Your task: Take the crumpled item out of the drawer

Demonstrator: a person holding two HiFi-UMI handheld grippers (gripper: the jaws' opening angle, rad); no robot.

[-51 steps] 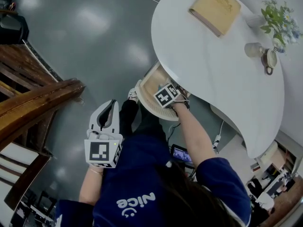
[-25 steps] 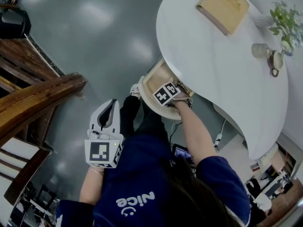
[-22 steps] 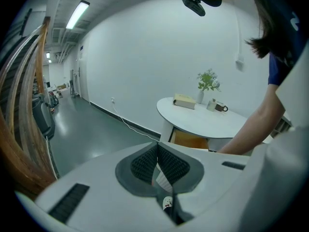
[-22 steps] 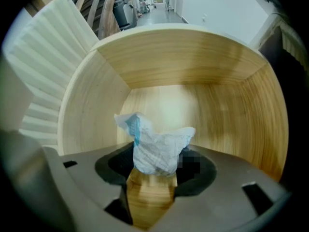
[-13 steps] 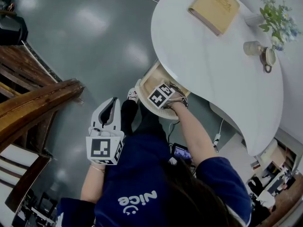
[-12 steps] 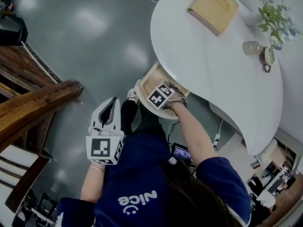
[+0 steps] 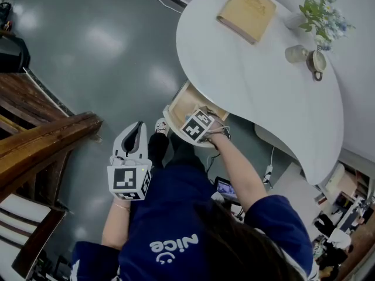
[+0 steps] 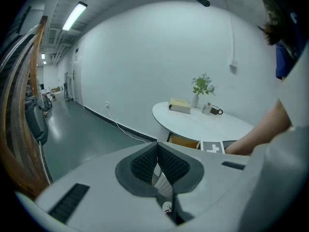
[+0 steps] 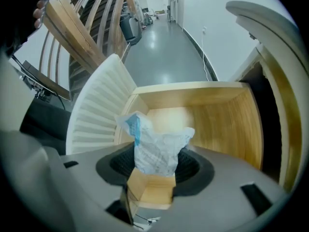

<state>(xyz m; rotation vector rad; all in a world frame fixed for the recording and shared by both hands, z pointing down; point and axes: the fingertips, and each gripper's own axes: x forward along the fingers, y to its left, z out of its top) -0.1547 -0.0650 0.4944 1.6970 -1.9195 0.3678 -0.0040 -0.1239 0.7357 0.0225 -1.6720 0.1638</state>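
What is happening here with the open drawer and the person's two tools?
A person is at a white table whose wooden drawer is pulled open. The right tool reaches into the drawer, and its jaws grip a crumpled wrapper, white with some blue. The wrapper is not yet out of the drawer. The left tool is held away from the table, with its jaws together and nothing in them.

Overhead and close views of drawer [image 7: 183, 100]

Glare is seen on the floor [image 7: 105, 40] ahead of the left gripper [image 7: 136, 132]; picture edges are bowed and darkened.
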